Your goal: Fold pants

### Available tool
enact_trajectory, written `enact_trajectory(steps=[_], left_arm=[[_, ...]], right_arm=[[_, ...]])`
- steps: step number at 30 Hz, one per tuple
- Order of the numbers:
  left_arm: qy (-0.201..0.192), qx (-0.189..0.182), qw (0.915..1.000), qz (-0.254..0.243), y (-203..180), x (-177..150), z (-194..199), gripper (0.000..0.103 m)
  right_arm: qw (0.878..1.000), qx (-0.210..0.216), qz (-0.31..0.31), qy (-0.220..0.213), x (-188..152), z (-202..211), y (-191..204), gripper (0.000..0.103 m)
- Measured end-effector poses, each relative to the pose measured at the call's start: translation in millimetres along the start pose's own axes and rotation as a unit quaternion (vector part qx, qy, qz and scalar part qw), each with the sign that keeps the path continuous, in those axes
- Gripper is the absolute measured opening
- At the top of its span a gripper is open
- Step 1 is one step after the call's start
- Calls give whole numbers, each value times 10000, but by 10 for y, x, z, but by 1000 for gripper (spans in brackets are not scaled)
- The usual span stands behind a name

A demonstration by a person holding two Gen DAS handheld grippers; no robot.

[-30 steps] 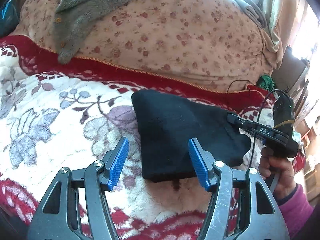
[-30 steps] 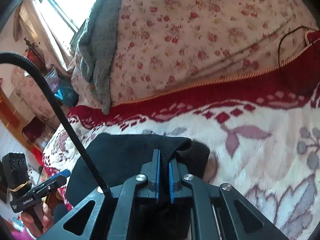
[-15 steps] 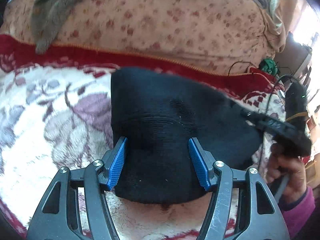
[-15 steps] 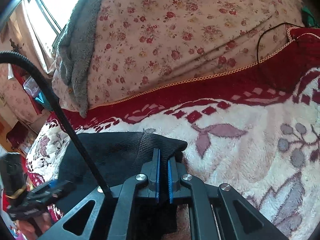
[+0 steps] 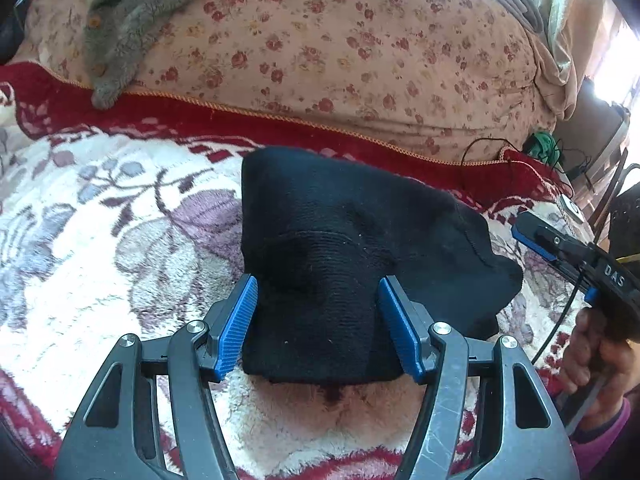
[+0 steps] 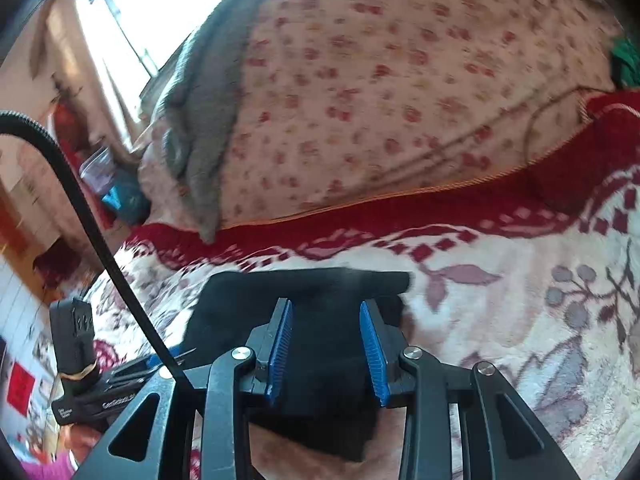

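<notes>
The black knit pants (image 5: 340, 248) lie folded into a compact bundle on the floral blanket (image 5: 100, 240). My left gripper (image 5: 318, 294) is open, its blue pads straddling the near edge of the bundle. My right gripper (image 6: 326, 320) is open too, its pads apart over the pants (image 6: 320, 292) at their right end. It also shows in the left wrist view (image 5: 532, 236), just right of the bundle and apart from it.
A large floral-cased quilt pile (image 5: 340, 48) with a grey fleece garment (image 5: 132, 20) on top rises behind the blanket's red border. A black cable (image 5: 480, 148) and green cord (image 5: 540, 140) lie at the back right. Furniture stands beyond the bed edge.
My right gripper opened and let go of the pants' edge, which dropped onto the bundle. My left gripper moved forward over the bundle's near edge, then eased back slightly.
</notes>
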State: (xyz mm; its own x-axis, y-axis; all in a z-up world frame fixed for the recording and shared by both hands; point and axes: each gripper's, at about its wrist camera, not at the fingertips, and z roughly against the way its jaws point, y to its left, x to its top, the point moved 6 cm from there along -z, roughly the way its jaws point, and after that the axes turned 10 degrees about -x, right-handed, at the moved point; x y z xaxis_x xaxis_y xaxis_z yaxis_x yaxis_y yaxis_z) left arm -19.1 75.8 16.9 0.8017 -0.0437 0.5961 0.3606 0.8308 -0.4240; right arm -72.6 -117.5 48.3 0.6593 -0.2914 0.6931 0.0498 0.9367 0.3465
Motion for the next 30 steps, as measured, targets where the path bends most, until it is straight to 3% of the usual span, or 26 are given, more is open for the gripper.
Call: enact_trajectory(steps=[9,13,19,22,25,30], left_arm=[[-243,183,9995,-8,36,43,244,63],[-314,202,9992,128,100,44,320,63],[-336,165,9990,231,141,36,369,63],[-308,39,9992,266,125,37,359,63],[-244,-111,9993,256,100,56,328,63],[-100,-246,9995,160,44,111,233,63]], right_arm=[[9988,135,416,212,-162,-73,366,34],[9984,162,421,334,-226,-95,374,40],[9969,54,469,634,-438,-154,309,40],[9981,170,362,480,-408,-39,259,41],[9993,81,153,338,-340,59,121,50],[9991,-96,-113,409,-301,40,-112,51]])
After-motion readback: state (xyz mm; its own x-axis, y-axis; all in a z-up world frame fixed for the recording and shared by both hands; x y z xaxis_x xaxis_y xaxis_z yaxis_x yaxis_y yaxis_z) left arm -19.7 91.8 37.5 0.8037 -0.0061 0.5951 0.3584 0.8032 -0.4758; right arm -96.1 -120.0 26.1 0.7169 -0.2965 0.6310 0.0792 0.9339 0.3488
